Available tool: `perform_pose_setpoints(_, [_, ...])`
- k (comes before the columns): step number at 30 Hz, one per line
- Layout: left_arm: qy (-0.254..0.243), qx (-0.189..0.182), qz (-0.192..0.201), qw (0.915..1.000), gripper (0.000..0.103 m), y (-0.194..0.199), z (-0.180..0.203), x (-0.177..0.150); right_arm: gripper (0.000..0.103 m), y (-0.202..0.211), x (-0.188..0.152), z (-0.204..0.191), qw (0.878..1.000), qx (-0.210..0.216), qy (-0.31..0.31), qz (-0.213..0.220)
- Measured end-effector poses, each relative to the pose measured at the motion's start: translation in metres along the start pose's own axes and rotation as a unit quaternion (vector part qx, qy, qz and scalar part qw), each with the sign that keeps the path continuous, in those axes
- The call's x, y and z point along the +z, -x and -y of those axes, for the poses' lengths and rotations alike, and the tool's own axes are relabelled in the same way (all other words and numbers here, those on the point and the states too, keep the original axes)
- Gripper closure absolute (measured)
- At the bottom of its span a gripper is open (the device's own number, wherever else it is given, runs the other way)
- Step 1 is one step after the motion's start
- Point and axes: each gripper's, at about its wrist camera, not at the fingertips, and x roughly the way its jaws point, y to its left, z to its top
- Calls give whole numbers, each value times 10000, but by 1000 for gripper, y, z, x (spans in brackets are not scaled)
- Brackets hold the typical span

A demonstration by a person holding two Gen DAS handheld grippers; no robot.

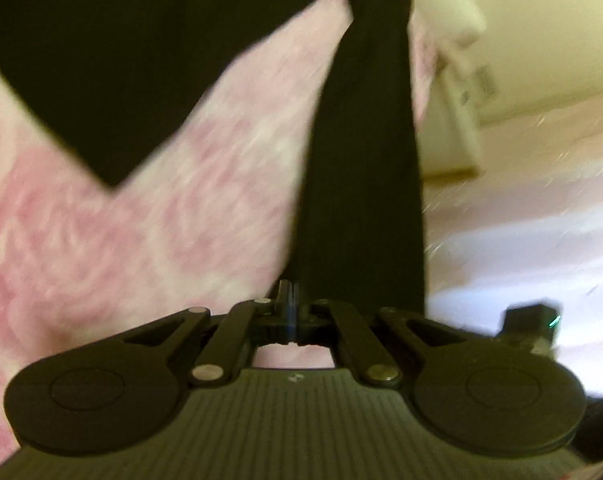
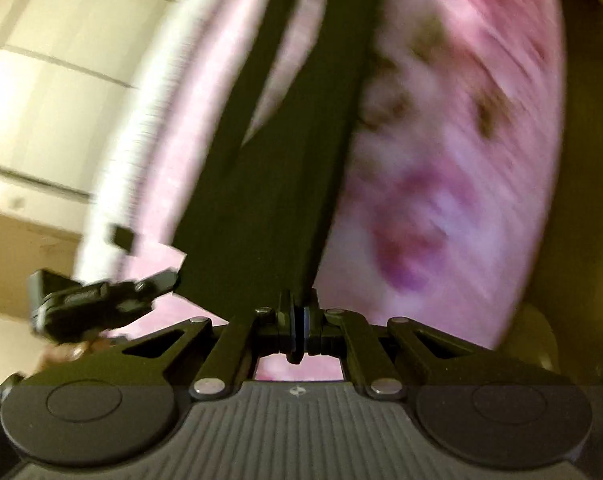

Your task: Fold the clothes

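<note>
A black garment (image 1: 361, 168) stretches away from my left gripper (image 1: 290, 300), which is shut on its near edge and holds it off the pink floral bedspread (image 1: 149, 240). A wider part of the garment lies at the upper left. In the right wrist view my right gripper (image 2: 297, 312) is shut on the same black garment (image 2: 285, 160), which runs up and away as a taut band. The left gripper (image 2: 101, 300) shows there at the left, beside the cloth. Both views are blurred by motion.
The pink bedspread (image 2: 461, 160) fills the area under the garment. A cream wall and cabinet (image 2: 53, 100) stand beyond the bed's edge. A pale floor (image 1: 541, 200) lies to the right of the bed in the left wrist view.
</note>
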Motion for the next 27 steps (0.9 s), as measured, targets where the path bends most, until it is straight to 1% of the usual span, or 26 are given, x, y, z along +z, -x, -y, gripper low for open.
perform_pose_setpoints(1, [-47,68,-36,10000,103,0,1,-1,100,-7,-1,4,9998,-168,46,-45])
perform_pose_setpoints(3, [-142,204,-108,9996,103,0,2,-4,99,-16,1,11,9992,-347,72,-193])
perform_pose_setpoints(4, [-190,272,-144,9993,103,0,3,-5,90,-19,0,12,9988,-403,71,-286])
perform_pose_setpoints(6, [-284,408,-216,9985,103,0,4,-8,78,-20,-2,14,9971,-543,102,-514])
perform_pose_setpoints(7, [-332,476,-252,9980,103,0,5,-9,67,-17,-4,15,9963,-635,140,-571])
perform_pose_setpoints(8, [-379,544,-287,9974,103,0,6,-10,61,-13,-7,15,9953,-734,180,-604])
perform_pose_setpoints(11, [-748,774,-231,9939,101,7,27,-11,61,3,-17,14,9923,-997,240,-691])
perform_pose_setpoints(12, [-867,812,-219,9927,97,8,36,-11,59,10,-20,12,9917,-1061,231,-690])
perform_pose_setpoints(13, [-948,805,-218,9920,90,9,43,-13,53,15,-21,9,9911,-1118,225,-685])
perform_pose_setpoints(14, [-1034,814,-207,9911,86,10,49,-15,47,21,-21,7,9907,-1165,240,-666])
perform_pose_setpoints(15, [-1112,820,-234,9901,80,8,56,-17,45,27,-21,4,9903,-1209,268,-637])
perform_pose_setpoints(16, [-1189,827,-264,9891,77,6,64,-19,42,31,-21,0,9899,-1242,312,-607])
perform_pose_setpoints(18, [-1343,889,-304,9865,74,7,79,-24,40,41,-20,-7,9884,-1352,378,-578])
perform_pose_setpoints(20, [-1482,994,-287,9835,68,12,94,-29,34,53,-18,-13,9865,-1482,433,-543])
perform_pose_setpoints(21, [-1536,1089,-245,9818,56,16,103,-31,32,61,-15,-18,9853,-1562,480,-496])
perform_pose_setpoints(22, [-1565,1201,-181,9802,47,22,111,-31,26,71,-11,-26,9833,-1680,570,-415])
perform_pose_setpoints(23, [-1592,1254,-101,9792,43,29,119,-31,23,79,-7,-35,9807,-1810,670,-315])
perform_pose_setpoints(24, [-1619,1304,-20,9782,36,36,127,-31,20,88,-2,-45,9781,-1927,766,-185])
perform_pose_setpoints(25, [-1686,1414,97,9754,26,46,137,-30,14,99,3,-54,9751,-2040,864,-34])
perform_pose_setpoints(26, [-1734,1550,226,9723,20,57,146,-29,15,109,8,-64,9725,-2126,948,103])
perform_pose_setpoints(27, [-1780,1687,355,9688,10,67,154,-27,15,120,13,-76,9700,-2192,1022,230])
